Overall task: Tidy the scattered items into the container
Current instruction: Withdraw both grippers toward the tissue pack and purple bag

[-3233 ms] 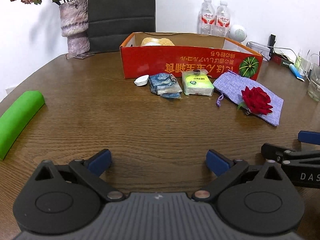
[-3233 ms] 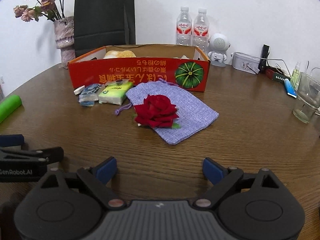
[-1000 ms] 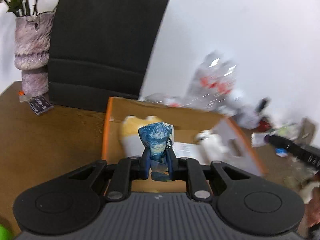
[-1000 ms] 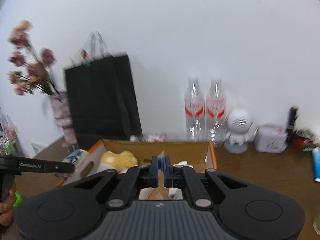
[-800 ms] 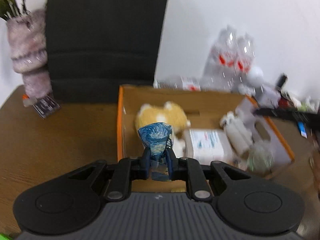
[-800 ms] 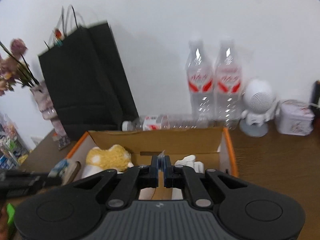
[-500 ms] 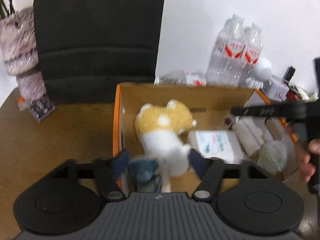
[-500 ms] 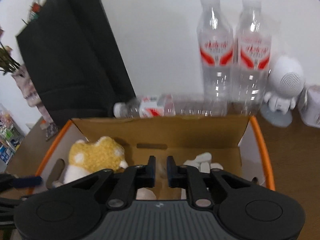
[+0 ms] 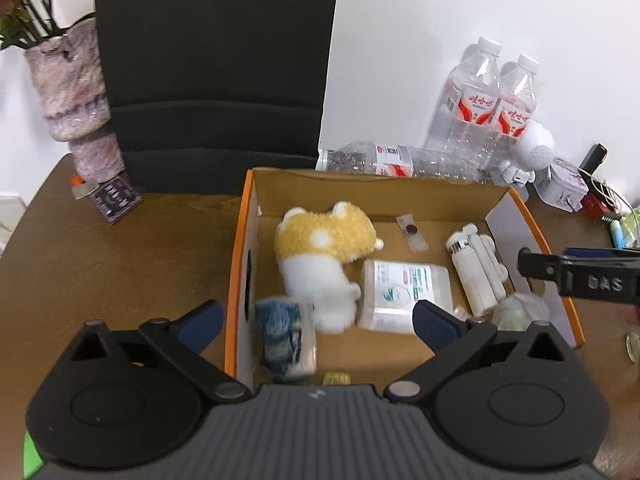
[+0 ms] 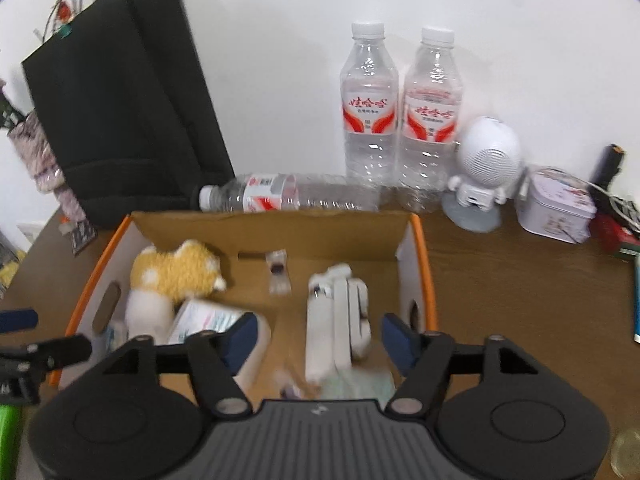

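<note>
The orange-rimmed cardboard box (image 9: 240,248) stands open below both grippers; it also shows in the right wrist view (image 10: 420,264). My left gripper (image 9: 318,320) is open above the box's near left corner, and the blue patterned packet (image 9: 282,336) lies in the box right under it. My right gripper (image 10: 318,336) is open and empty above the box's right half, over a white folded gadget (image 10: 340,320). A small clear wrapped item (image 10: 277,270) lies near the back wall. A yellow and white plush (image 9: 324,252) and a white tissue pack (image 9: 404,292) lie inside.
A black paper bag (image 9: 216,60) and a vase (image 9: 76,92) stand behind the box. Two upright water bottles (image 10: 400,112), one lying bottle (image 10: 288,194), a white robot speaker (image 10: 484,172) and a tin (image 10: 556,204) are at the back right. A green roll (image 10: 8,432) lies at the left.
Both grippers moved over the box and opened. The blue packet dropped from my left gripper into the box. The small item held by my right gripper is out of its jaws.
</note>
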Motion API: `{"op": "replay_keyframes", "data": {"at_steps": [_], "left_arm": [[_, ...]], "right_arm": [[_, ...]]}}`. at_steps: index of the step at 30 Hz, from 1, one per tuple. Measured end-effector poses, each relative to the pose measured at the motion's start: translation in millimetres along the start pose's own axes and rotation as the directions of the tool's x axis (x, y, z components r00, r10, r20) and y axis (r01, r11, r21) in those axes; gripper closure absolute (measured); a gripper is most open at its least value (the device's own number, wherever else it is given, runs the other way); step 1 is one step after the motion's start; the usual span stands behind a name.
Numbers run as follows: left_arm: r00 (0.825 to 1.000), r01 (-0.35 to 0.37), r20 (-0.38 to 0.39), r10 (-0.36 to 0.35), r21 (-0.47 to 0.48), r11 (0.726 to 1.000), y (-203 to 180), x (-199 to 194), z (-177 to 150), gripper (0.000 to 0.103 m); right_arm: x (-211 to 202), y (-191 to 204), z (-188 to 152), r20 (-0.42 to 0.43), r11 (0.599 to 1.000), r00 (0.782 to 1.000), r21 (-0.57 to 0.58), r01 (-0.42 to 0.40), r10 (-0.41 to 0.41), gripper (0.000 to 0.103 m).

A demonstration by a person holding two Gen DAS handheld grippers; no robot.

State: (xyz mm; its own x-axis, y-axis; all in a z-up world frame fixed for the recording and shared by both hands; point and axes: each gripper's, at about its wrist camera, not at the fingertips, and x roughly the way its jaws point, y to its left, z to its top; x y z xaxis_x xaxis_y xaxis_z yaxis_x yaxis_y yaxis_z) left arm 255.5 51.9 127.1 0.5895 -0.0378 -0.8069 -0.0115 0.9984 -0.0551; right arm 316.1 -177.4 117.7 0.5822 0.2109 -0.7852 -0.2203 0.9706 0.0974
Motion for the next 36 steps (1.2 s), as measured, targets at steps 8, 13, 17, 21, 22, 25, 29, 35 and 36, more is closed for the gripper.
{"op": "replay_keyframes", "data": {"at_steps": [8,13,17,21,22,25,29,35,36], "left_arm": [[0.999,-0.047,0.008,0.047,0.044,0.998,-27.0,-25.9,-43.9,0.0],[0.994,-0.076,0.083,0.07,0.065,0.995,-34.4,-42.2,-85.0,0.0],[0.986,-0.127,0.121,0.116,0.087,0.988,-39.0,-49.8,-112.7,0.0],[0.976,-0.086,0.202,0.078,0.031,0.996,-30.4,-64.8,-161.8,0.0],[0.975,-0.076,0.212,0.07,0.023,0.997,-29.1,-65.0,-175.0,0.0],[0.977,-0.065,0.205,0.058,0.028,0.998,-28.2,-59.1,-214.9,0.0],[0.982,-0.019,0.189,0.016,0.017,1.0,-22.9,-49.5,-249.6,0.0],[0.979,0.021,0.203,-0.012,-0.042,0.999,-12.4,-41.7,-257.7,0.0],[0.979,0.014,0.204,-0.005,-0.041,0.999,-12.7,-40.7,-258.5,0.0]], "right_arm": [[-40.9,15.6,-53.8,-0.015,1.0,0.999,-0.014,-0.028,0.028,0.023],[-62.9,22.8,-102.1,0.067,0.999,0.997,-0.014,-0.038,0.039,0.017],[-71.5,32.6,-140.2,0.108,0.999,0.994,-0.023,-0.023,0.025,0.016],[-91.8,33.9,-186.4,0.207,1.0,0.978,-0.017,-0.012,0.015,0.012],[-94.9,33.4,-200.5,0.231,1.0,0.973,-0.011,-0.015,0.017,0.011],[-96.5,37.1,-242.7,0.271,0.999,0.962,-0.022,0.029,-0.021,0.011],[-91.7,42.9,-279.7,0.283,0.995,0.957,-0.062,0.079,-0.058,0.011],[-78.0,36.9,-295.8,0.27,0.996,0.961,-0.041,0.078,-0.064,0.011],[-76.6,36.4,-296.3,0.265,0.996,0.962,-0.035,0.081,-0.069,0.011]]}}
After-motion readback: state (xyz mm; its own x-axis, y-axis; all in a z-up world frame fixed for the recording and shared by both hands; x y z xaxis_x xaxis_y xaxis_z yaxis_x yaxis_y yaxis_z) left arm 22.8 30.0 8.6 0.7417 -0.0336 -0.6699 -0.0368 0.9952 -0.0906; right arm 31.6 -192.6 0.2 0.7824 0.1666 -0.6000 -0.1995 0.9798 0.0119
